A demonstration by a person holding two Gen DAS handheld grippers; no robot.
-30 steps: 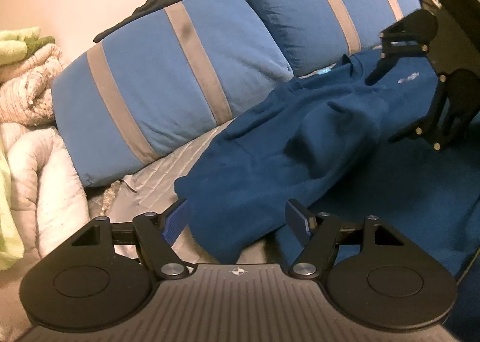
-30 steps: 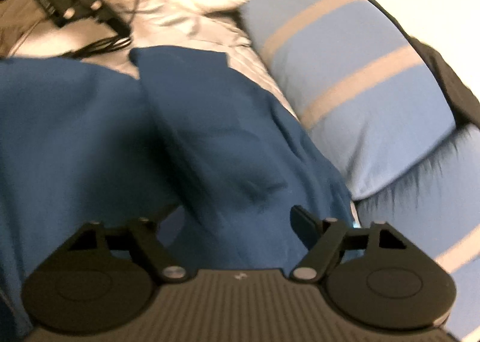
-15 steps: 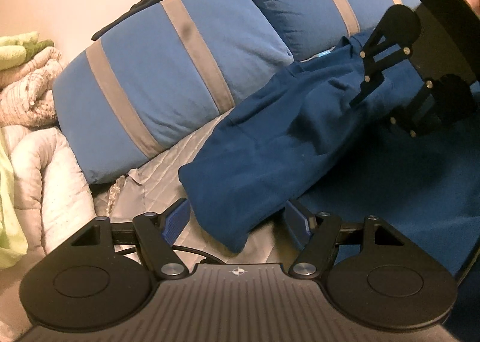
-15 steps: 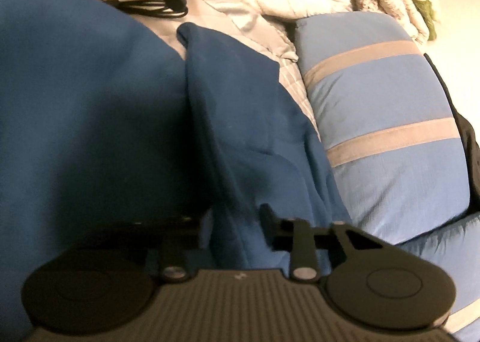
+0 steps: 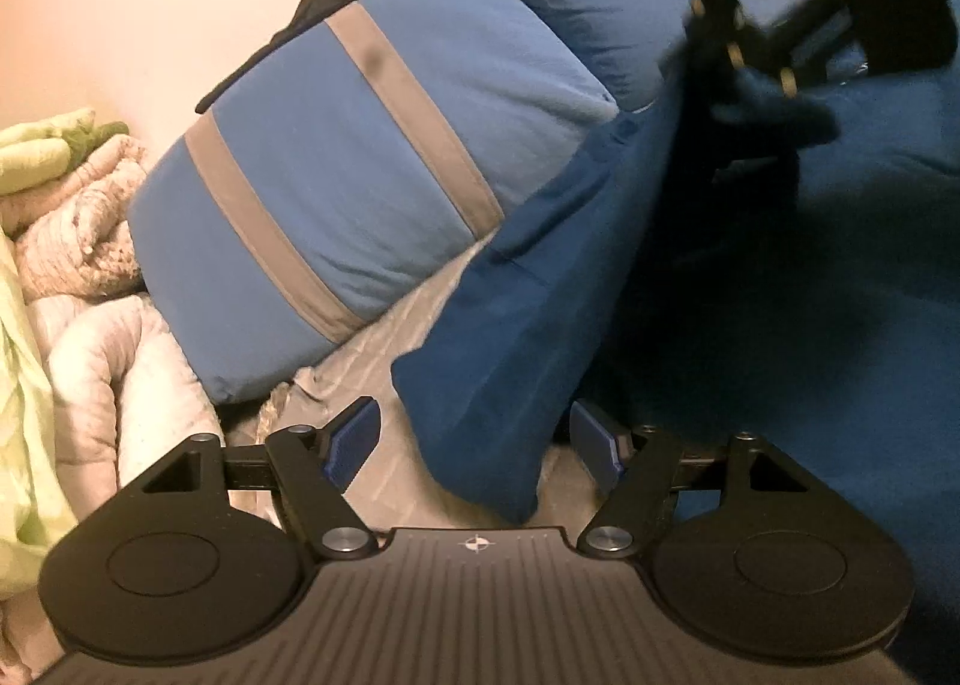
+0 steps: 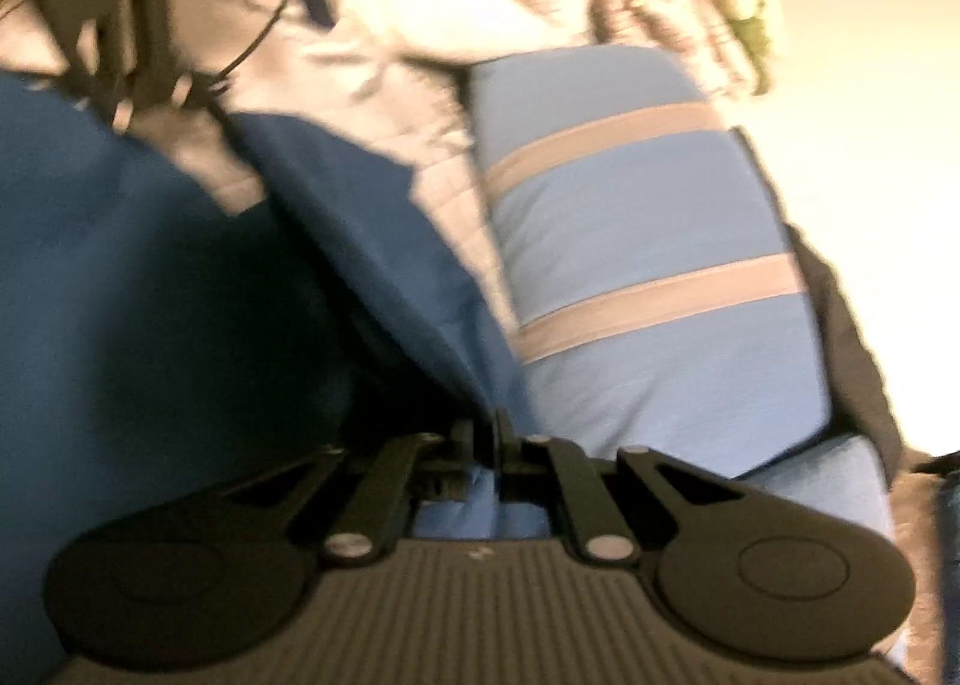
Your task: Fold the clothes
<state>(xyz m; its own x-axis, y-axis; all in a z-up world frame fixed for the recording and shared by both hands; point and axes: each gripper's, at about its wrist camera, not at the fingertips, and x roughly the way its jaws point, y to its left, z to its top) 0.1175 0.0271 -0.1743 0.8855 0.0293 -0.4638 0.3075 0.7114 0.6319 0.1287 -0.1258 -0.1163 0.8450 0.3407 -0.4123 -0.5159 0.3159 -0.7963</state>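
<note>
The right gripper (image 6: 483, 439) pinches the dark blue cloth garment (image 6: 384, 247); the left gripper (image 5: 474, 439) gapes wide around its free end beside the blue grey-striped pillow (image 5: 360, 175).

- The striped blue pillow (image 5: 372, 193) walls off the far side, with the blue garment's (image 5: 516, 337) edge just beside it.
- A strip of bare quilted bed cover (image 5: 396, 379) between pillow and garment leaves passage.
- Piled blankets (image 5: 102, 289) block the left end.
- The left tongs (image 5: 474, 445) stand spread, the garment's corner between them.
- The right tongs (image 6: 483, 439), pinched on the garment, crowd the pillow's side.
</note>
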